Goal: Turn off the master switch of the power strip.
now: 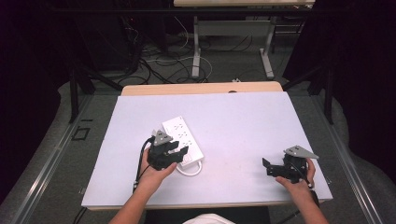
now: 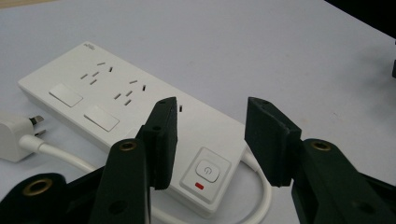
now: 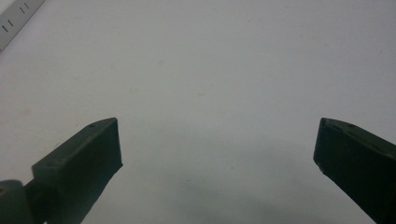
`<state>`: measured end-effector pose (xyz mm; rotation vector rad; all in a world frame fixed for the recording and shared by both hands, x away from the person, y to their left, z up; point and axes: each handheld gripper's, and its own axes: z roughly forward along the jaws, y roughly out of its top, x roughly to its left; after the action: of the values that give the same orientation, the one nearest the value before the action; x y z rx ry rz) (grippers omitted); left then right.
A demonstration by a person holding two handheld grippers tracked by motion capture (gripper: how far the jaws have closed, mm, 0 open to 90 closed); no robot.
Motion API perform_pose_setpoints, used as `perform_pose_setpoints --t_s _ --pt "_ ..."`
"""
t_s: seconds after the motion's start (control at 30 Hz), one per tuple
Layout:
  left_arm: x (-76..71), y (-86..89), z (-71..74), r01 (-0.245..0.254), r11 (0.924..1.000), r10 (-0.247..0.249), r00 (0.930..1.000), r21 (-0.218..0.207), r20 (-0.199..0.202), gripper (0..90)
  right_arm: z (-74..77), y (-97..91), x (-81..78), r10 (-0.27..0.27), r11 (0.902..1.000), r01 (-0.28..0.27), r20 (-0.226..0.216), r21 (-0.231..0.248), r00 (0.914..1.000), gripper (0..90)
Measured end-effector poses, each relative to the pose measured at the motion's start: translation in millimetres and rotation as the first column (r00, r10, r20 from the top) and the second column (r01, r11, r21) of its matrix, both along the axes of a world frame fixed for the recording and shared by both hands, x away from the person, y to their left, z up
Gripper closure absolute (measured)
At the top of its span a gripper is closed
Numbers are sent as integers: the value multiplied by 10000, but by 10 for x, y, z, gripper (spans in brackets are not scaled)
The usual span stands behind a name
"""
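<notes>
Over on the left side of the white table point(image 1: 243, 121), the left gripper point(image 1: 173, 153) hangs just above the near end of a white power strip point(image 1: 183, 135), its jaws spread apart and holding nothing. From the left gripper view, the power button point(image 2: 206, 171) with its small red mark sits directly below the gap between the jaws. The strip's long axis runs from that near end away toward the far left, sockets along the top. Its white cable point(image 2: 261, 196) loops round the near end, and the plug point(image 2: 16, 135) lies loose on the table beside the strip.

Well off to the right, the right gripper point(image 1: 275, 167) rests low near the table's near edge, jaws wide apart over bare surface, gripping nothing. The left hand is plainly the nearer one; I'd guess any move on the strip falls to it.
</notes>
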<state>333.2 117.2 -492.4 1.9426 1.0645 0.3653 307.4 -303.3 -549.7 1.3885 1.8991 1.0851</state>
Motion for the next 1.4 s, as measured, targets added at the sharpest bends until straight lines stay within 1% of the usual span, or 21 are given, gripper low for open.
perform_pose_setpoints --t_s 0.1,0.13,0.17,0.27,0.3,0.33,0.47,0.5,0.53,0.6,0.67,0.77,0.93,0.97,1.07,1.1,1.17,1.2,1.27,1.3,1.4 --pt "5 -11 -17 -20 10000 21 10000 48 -78 574 0 6 6 -106 9999 107 53 -38 9999 0" --pt "10 -20 -27 -40 10000 40 10000 29 -18 582 -4 10 11 -227 9997 228 150 -74 9996 0" --pt "13 -21 -31 -10 10000 11 10000 97 -40 595 -1 6 11 -164 9999 164 54 -35 9999 0" --pt "23 -32 -49 3 9999 -1 9999 124 -148 624 -2 9 16 -275 9996 276 94 -57 9996 0" --pt "24 -32 -52 15 9998 -9 9996 196 -272 634 0 12 14 -267 9996 267 -8 -41 9996 0" --pt "27 -39 -65 -15 9998 20 9997 189 -234 643 -4 13 16 -217 9998 217 10 -32 9998 0" --pt "37 -52 -94 39 9995 -28 9992 299 -390 680 -3 22 11 -137 9999 138 38 -58 9999 0" --pt "40 -56 -101 34 9994 -20 9991 337 -420 690 -4 17 15 -65 9998 67 124 -160 9999 0" --pt "46 -61 -111 7 9994 6 9992 332 -402 726 5 28 4 -124 9998 124 49 -126 9999 0" --pt "56 -64 -123 9 9993 9 9989 372 -471 741 4 30 4 -84 9999 84 65 -76 9999 0" --pt "60 -64 -131 73 9989 -41 9975 452 -706 767 0 34 4 -74 9999 75 113 -94 9999 0" --pt "71 -80 -156 9 9988 27 9974 498 -721 810 -4 38 2 -36 9999 37 82 -97 10000 0" --pt "83 -97 -191 39 9982 14 9959 593 -900 870 0 38 -2 33 10000 -34 -16 -87 10000 0" --pt "81 -102 -195 16 9978 47 9956 666 -939 876 -6 41 1 4 10000 -4 61 -79 10000 0" --pt "92 -103 -211 139 9955 -48 9954 938 -961 898 -6 37 -2 29 9999 -29 22 -161 10000 0" --pt "94 -111 -222 92 9959 -5 9953 894 -967 898 -8 44 0 -29 9999 29 9 -96 10000 0" --pt "102 -115 -232 139 9951 -35 9943 974 -1067 899 -13 41 3 16 9999 -15 34 -135 10000 0" --pt "101 -123 -243 85 9962 8 9943 866 -1067 900 -13 41 3 21 9999 -21 40 -143 10000 0" --pt "109 -123 -253 108 9952 3 9936 976 -1128 900 -13 39 3 41 9999 -40 63 -161 10000 0" --pt "115 -115 -254 228 9936 -95 9929 1106 -1189 900 -13 41 3 32 9999 -32 41 -135 10000 0" --pt "123 -122 -273 231 9934 -82 9912 1122 -1320 900 -16 43 3 27 9999 -27 24 -128 10000 0"
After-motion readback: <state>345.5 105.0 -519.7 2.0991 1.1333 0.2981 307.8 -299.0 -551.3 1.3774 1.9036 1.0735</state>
